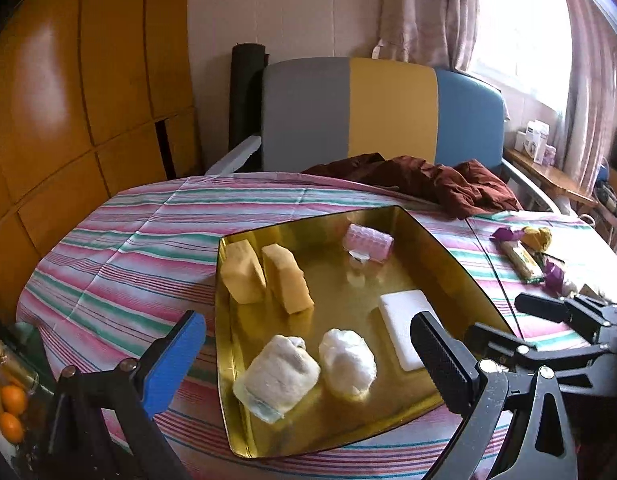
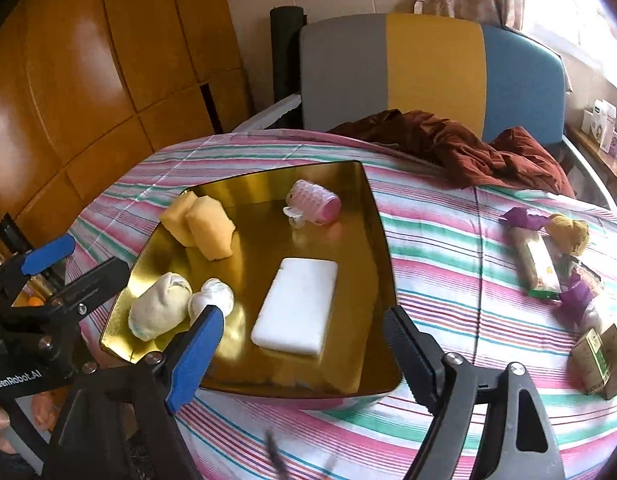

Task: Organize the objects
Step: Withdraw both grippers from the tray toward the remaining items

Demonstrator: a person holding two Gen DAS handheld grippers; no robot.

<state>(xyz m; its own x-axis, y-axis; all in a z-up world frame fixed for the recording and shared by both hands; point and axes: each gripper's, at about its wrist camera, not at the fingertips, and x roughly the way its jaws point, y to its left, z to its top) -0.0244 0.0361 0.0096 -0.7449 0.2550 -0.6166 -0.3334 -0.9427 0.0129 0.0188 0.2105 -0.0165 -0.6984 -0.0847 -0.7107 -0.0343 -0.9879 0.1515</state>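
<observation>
Room: wood-panel wall, striped desk (image 2: 448, 264), gold tray (image 2: 378, 216) in the middle.
Block (image 2: 294, 306): white, lying flat in tray, near right.
Handling: probably light and squashy, take it across the short sides.
Right claw (image 2: 304, 328): spread, empty, hovering over block.
Left claw (image 1: 308, 344): spread, empty.

The only text that can be read is "GenRobot.AI", in white letters on the black body of the left claw (image 2: 44, 258), seen at the lower left edge of the right wrist view. The green snack wrapper (image 2: 538, 266) and the small green-printed box (image 2: 592, 356) on the table carry printing, but it is too small and blurred to read.
</observation>
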